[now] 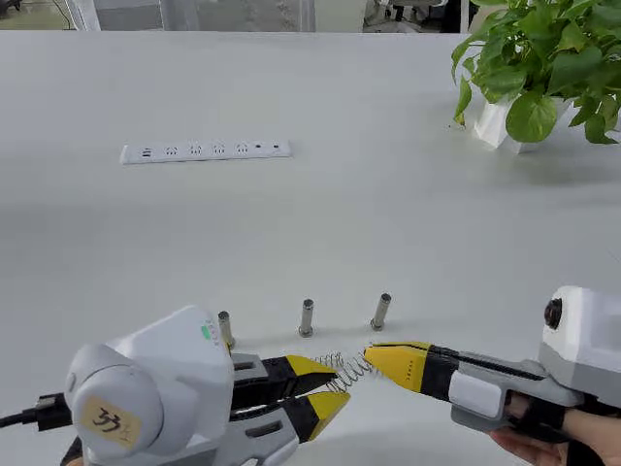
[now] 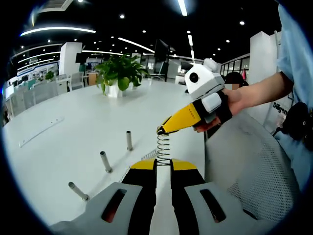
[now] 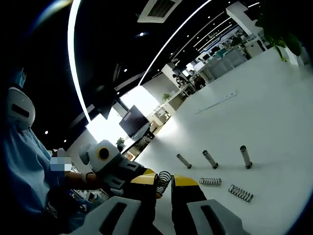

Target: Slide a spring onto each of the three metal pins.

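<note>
Three short metal pins stand bare in a row on the white table: left pin (image 1: pixel 225 328), middle pin (image 1: pixel 307 317), right pin (image 1: pixel 380 311). In front of them a spring (image 1: pixel 345 370) spans between both grippers, just above the table. My left gripper (image 1: pixel 325 386) is shut on its left end, my right gripper (image 1: pixel 374 354) on its right end. In the left gripper view the spring (image 2: pixel 163 147) rises from my left gripper (image 2: pixel 164 164) to the right gripper's tip (image 2: pixel 161 130). In the right gripper view the spring (image 3: pixel 163 182) is seen end-on. Two loose springs (image 3: pixel 210 181) (image 3: pixel 240 193) lie near the pins (image 3: pixel 210 159).
A white power strip (image 1: pixel 206 151) lies further back on the table (image 1: pixel 388 214). A potted plant (image 1: pixel 539 68) in a white pot (image 1: pixel 500 124) stands at the far right. A mesh chair (image 2: pixel 249 171) is beside the table's near edge.
</note>
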Demonstrator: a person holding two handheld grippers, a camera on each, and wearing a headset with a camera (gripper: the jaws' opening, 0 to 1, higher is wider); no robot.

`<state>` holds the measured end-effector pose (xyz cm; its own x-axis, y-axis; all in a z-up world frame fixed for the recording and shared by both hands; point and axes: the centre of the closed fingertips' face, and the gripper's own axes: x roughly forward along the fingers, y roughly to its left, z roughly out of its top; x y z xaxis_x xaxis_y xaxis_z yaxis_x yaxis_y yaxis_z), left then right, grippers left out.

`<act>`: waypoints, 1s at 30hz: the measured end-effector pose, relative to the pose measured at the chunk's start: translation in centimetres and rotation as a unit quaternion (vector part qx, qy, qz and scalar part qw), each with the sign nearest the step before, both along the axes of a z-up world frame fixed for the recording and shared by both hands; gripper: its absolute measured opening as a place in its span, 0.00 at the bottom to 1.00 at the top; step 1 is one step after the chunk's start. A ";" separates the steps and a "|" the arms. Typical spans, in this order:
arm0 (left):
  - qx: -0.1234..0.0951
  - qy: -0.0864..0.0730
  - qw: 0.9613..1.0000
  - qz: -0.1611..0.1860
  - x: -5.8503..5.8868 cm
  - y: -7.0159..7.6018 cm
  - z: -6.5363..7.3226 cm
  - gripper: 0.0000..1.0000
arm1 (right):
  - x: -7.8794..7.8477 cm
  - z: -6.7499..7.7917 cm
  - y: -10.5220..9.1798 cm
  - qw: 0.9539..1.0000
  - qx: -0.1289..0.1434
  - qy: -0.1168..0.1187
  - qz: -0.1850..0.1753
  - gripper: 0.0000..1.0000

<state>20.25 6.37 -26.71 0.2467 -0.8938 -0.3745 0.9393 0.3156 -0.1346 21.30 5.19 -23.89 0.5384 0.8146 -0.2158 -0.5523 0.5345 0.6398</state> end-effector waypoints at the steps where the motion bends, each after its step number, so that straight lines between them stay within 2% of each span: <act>1: 0.002 0.002 1.000 0.001 0.0 0.0 -0.1 0.06 | -0.1 0.1 0.2 1.000 -0.008 -0.005 0.005 0.07; 5: 0.008 0.007 1.000 0.004 0.1 0.0 -0.4 0.06 | -0.3 0.2 0.7 0.998 -0.055 -0.038 0.017 0.06; 9: 0.013 0.019 1.000 0.008 0.1 0.0 -0.8 0.06 | -0.5 0.2 0.8 0.992 -0.098 -0.070 0.037 0.06; 10: 0.014 0.021 1.000 0.008 0.1 0.0 -0.9 0.06 | -0.5 0.0 0.9 0.991 -0.108 -0.072 0.042 0.06; 11: 0.017 0.022 1.000 0.007 0.1 -0.1 -1.0 0.06 | -0.6 -0.1 0.9 0.987 -0.125 -0.084 0.049 0.06; 13: 0.019 0.023 1.000 0.005 -0.1 -0.1 -1.1 0.06 | -0.7 -0.1 1.1 0.984 -0.138 -0.092 0.058 0.06; 15: 0.020 0.026 0.999 0.004 -0.2 -0.2 -1.3 0.06 | -0.9 0.0 1.3 0.980 -0.157 -0.106 0.069 0.06; 19: 0.022 0.029 0.999 0.002 -0.4 -0.3 -1.4 0.06 | -1.2 -0.1 1.6 0.967 -0.197 -0.133 0.091 0.06; 22: 0.023 0.029 0.999 0.001 -0.5 -0.3 -1.4 0.06 | -1.3 -0.1 1.8 0.960 -0.215 -0.147 0.102 0.07; 25: 0.021 0.027 0.999 0.002 -0.5 -0.4 -1.4 0.06 | -1.3 0.0 1.9 0.956 -0.224 -0.154 0.106 0.07; 30: 0.018 0.023 1.000 0.005 -0.4 -0.3 -1.2 0.06 | -1.1 0.0 1.6 0.958 -0.221 -0.154 0.101 0.07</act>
<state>19.90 6.07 -27.95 0.2377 -0.8775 -0.4166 0.9291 0.3305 -0.1660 20.23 6.84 -23.88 0.4722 0.7745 -0.4208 -0.7993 0.5775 0.1659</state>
